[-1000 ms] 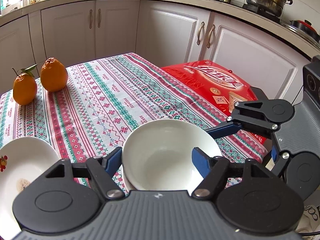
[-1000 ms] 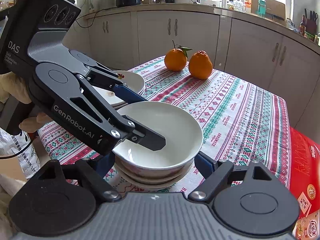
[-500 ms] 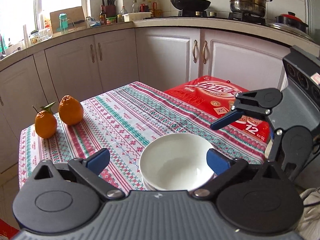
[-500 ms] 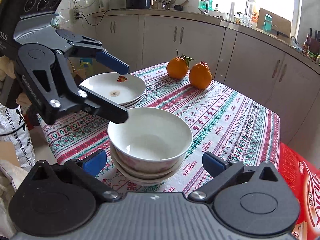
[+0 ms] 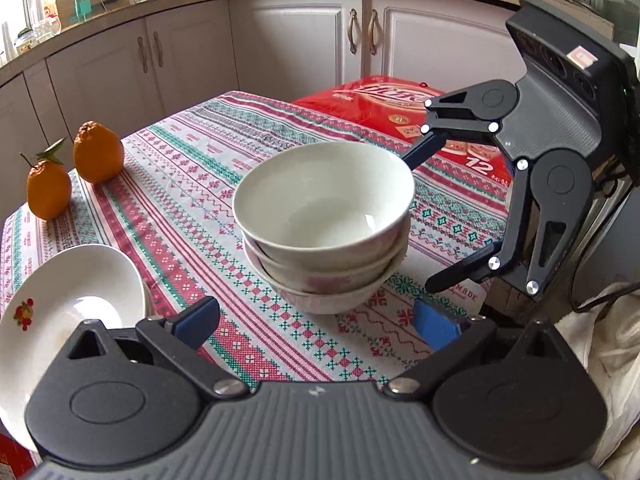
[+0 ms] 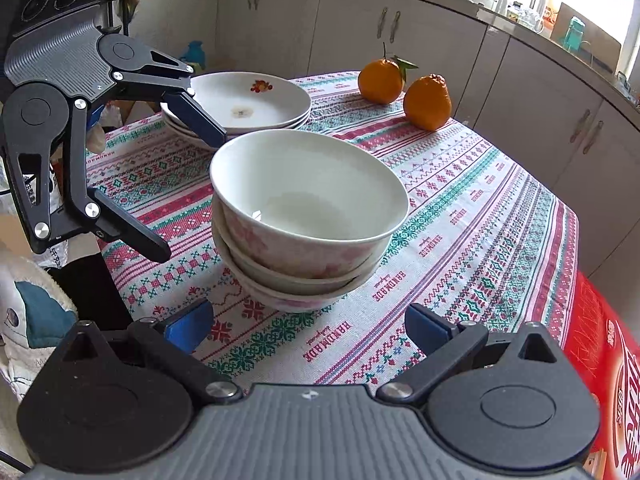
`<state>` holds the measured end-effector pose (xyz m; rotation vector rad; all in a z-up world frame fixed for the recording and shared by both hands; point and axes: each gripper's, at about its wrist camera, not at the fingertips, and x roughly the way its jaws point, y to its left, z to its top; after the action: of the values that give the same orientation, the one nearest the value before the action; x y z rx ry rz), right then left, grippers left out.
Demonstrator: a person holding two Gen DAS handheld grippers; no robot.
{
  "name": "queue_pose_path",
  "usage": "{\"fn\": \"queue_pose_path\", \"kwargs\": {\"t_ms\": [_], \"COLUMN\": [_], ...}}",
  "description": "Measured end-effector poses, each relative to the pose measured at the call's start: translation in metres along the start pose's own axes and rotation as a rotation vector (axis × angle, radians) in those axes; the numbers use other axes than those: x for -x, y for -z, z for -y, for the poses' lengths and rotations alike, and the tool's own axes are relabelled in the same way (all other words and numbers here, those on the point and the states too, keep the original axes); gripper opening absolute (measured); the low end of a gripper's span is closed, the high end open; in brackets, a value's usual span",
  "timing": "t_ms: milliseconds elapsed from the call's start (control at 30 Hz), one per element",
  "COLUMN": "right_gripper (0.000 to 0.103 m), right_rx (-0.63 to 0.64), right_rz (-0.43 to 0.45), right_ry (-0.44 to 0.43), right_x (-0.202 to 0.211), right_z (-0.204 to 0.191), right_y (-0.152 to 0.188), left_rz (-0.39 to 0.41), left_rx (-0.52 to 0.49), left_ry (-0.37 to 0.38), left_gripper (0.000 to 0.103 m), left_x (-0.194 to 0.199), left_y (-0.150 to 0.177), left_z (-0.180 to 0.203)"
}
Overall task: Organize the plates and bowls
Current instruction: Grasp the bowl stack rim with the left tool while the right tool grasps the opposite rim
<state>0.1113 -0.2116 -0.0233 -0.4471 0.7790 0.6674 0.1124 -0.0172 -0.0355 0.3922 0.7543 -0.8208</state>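
Kitchen, pale cabinets behind; desk under a patterned cloth. Item: bowl stack, three nested, mid-desk, upright. Item: plate stack, at the desk's corner, near the bowls but apart. Item: two oranges, far edge. Left hand-held gripper spread wide, nothing between its jaws, bowls just ahead. Right hand-held gripper likewise spread and empty.

Risk, as judged: either blue fingertip sat close to the top rim; a careless pull-away could clip it and tip the stack.

Change from a second before: both jaws had just been opening, off the top bowl they had flanked, and both hand-held grippers stood back from it.
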Motion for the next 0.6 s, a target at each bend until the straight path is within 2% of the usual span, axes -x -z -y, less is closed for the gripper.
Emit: {"fn": "queue_pose_path", "kwargs": {"t_ms": [133, 433, 600], "right_gripper": [0.103, 0.103, 0.100], "right_rx": [0.034, 0.140, 0.202], "right_rz": [-0.028, -0.076, -0.096], "right_ry": [-0.023, -0.140, -0.209], "right_x": [-0.013, -0.035, -0.040], "right_z": [0.006, 0.024, 0.027], "right_y": [-0.002, -0.015, -0.022], "left_rz": [-0.030, -0.084, -0.110], "left_rx": [-0.029, -0.101, -0.167], "left_ry": [0.041, 0.145, 0.196], "left_gripper": [0.102, 0.099, 0.092], "left_x": [-0.018, -0.041, -0.046], "left_y": [-0.002, -0.013, -0.021], "left_z": [-0.005, -0.019, -0.023]}}
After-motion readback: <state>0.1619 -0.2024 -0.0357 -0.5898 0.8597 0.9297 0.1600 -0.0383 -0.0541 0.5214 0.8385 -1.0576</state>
